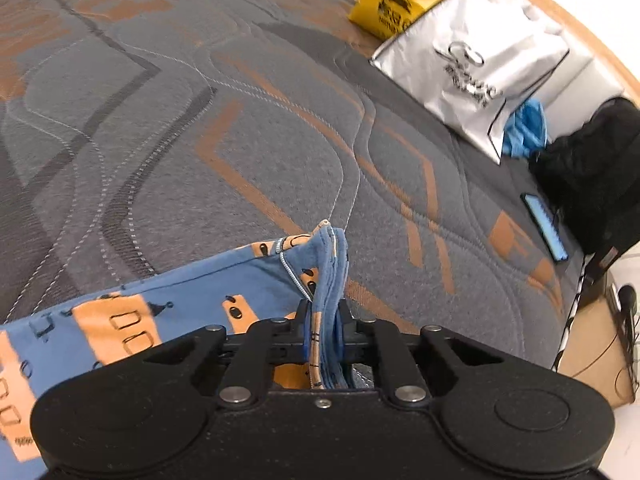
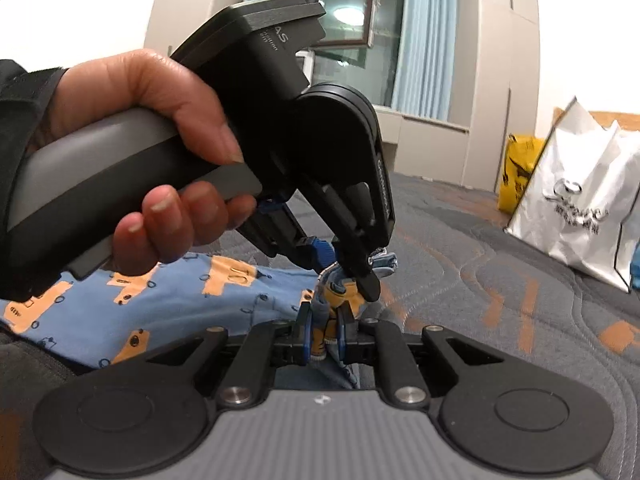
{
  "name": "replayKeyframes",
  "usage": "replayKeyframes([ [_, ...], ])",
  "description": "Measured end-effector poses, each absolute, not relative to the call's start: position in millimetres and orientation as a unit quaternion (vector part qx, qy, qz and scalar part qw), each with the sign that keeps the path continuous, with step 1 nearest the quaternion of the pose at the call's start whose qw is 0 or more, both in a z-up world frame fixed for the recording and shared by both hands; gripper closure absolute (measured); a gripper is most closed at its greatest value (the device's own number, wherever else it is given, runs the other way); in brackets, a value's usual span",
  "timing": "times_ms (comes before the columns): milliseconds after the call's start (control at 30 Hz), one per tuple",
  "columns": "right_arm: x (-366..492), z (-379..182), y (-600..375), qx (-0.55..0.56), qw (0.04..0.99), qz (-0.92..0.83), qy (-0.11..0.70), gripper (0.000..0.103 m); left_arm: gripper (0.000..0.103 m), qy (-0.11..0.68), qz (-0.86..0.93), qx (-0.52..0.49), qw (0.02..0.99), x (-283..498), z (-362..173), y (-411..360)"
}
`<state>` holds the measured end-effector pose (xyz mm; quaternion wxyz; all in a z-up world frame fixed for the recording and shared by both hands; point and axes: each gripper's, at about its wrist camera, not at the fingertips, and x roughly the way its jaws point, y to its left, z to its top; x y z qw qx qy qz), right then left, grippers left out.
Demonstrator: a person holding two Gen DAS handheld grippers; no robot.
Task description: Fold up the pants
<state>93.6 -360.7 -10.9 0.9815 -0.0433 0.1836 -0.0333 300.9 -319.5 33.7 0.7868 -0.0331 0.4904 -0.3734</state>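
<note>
The pants (image 1: 120, 316) are blue with orange truck prints and lie on a grey and orange quilted mattress (image 1: 200, 120). My left gripper (image 1: 325, 316) is shut on a bunched edge of the pants, which stands up between its fingers. In the right wrist view my right gripper (image 2: 325, 330) is shut on another fold of the pants (image 2: 160, 292). The left gripper (image 2: 352, 268), held in a hand, pinches the same bunch just beyond the right one.
A yellow bag (image 1: 400, 0) and a white shopping bag (image 1: 480, 68) stand at the mattress's far right edge. A blue cloth (image 1: 524, 128), a black bag (image 1: 592, 168) and a lit phone (image 1: 546, 226) lie beside them. A window with curtains (image 2: 360, 20) is behind.
</note>
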Motion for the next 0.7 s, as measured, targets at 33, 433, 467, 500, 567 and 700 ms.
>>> replayKeyframes([
  [33,92,-9,-358,-0.049,0.982,-0.03,0.18,0.089,0.092,0.485,-0.372,-0.037,0.791,298,38,-314],
  [433,85,21,-296,-0.106,0.983,0.036,0.143,0.089,0.093,0.437,-0.332,-0.041,0.835,275,76,-206],
  [467,85,22,-288,-0.109,0.983,0.044,0.142,0.089,0.093,0.434,-0.327,-0.043,0.838,273,77,-196],
  [500,85,23,-280,-0.111,0.982,0.053,0.142,0.089,0.093,0.432,-0.323,-0.045,0.841,271,76,-185],
  [567,87,23,-264,-0.112,0.981,0.07,0.143,0.089,0.093,0.431,-0.313,-0.054,0.844,268,73,-160],
  [700,91,16,-230,-0.104,0.976,0.109,0.16,0.09,0.093,0.436,-0.296,-0.076,0.846,263,56,-110],
])
